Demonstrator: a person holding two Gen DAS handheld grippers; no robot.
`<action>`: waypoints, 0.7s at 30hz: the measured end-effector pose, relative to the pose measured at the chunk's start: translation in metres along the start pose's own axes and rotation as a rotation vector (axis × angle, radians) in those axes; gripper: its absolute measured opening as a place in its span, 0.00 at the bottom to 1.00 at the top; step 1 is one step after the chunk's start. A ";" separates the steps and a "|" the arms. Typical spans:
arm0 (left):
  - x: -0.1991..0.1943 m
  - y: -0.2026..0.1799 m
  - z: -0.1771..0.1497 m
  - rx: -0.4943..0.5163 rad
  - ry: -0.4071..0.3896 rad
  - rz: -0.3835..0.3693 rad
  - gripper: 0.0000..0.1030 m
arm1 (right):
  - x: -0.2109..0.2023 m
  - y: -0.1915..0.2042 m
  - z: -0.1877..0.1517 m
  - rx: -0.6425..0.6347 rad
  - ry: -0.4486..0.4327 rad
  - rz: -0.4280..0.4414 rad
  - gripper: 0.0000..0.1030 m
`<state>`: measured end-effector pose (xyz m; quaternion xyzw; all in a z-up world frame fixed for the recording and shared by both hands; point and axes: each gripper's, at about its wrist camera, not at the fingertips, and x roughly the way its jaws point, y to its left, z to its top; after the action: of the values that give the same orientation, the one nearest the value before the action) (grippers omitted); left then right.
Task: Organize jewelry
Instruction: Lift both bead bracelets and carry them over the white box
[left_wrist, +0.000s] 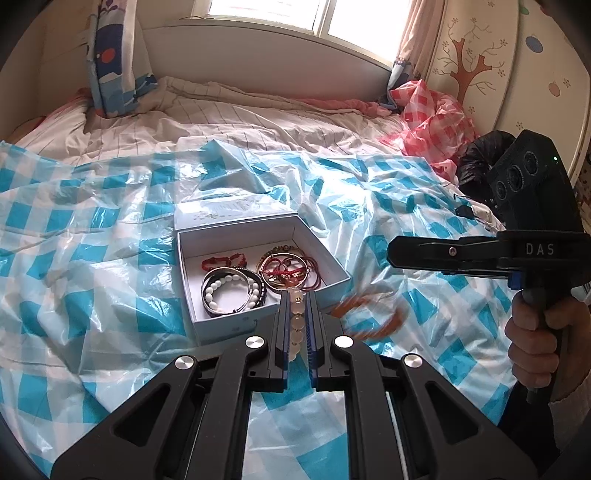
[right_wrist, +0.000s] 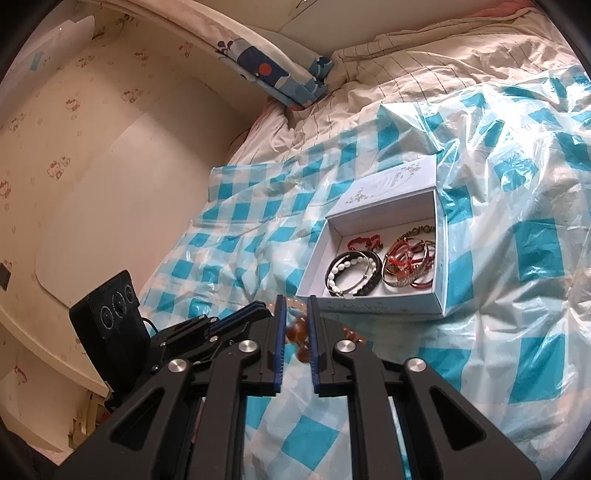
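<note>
Left gripper (left_wrist: 297, 295): black linkage arms, round silver screw heads, blue ribbed pads | Right gripper (right_wrist: 295, 299): same build; its side is marked "DAS" in pale letters, with a blue trim block | Camera housing (left_wrist: 524, 177): black, three round lenses, green light | Hand (left_wrist: 535, 339): pale knit cuff

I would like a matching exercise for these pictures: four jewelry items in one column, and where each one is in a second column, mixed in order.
Things:
1. pale bead bracelet
2. amber bead bracelet
3. white bead bracelet
4. red cord bracelets and bangles

Places:
A. right part of the open box
B. between the fingers of the left claw
C. left part of the open box
D. between the fingers of the right claw

Pairs: 1-B, 2-D, 3-C, 4-A
</note>
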<state>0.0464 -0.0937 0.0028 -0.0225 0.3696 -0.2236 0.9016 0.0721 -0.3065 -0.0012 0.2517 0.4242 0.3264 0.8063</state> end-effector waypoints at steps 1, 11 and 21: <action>0.001 0.000 0.001 -0.002 -0.001 -0.001 0.07 | 0.000 0.000 0.002 -0.001 -0.005 0.001 0.09; 0.007 0.009 0.004 -0.013 0.003 0.009 0.07 | 0.021 -0.009 0.000 -0.080 0.107 -0.131 0.22; 0.001 0.011 0.004 -0.013 -0.008 0.005 0.07 | 0.100 -0.003 -0.060 -0.355 0.365 -0.413 0.35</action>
<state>0.0546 -0.0848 0.0028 -0.0285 0.3675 -0.2186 0.9035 0.0648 -0.2267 -0.0855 -0.0468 0.5405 0.2645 0.7973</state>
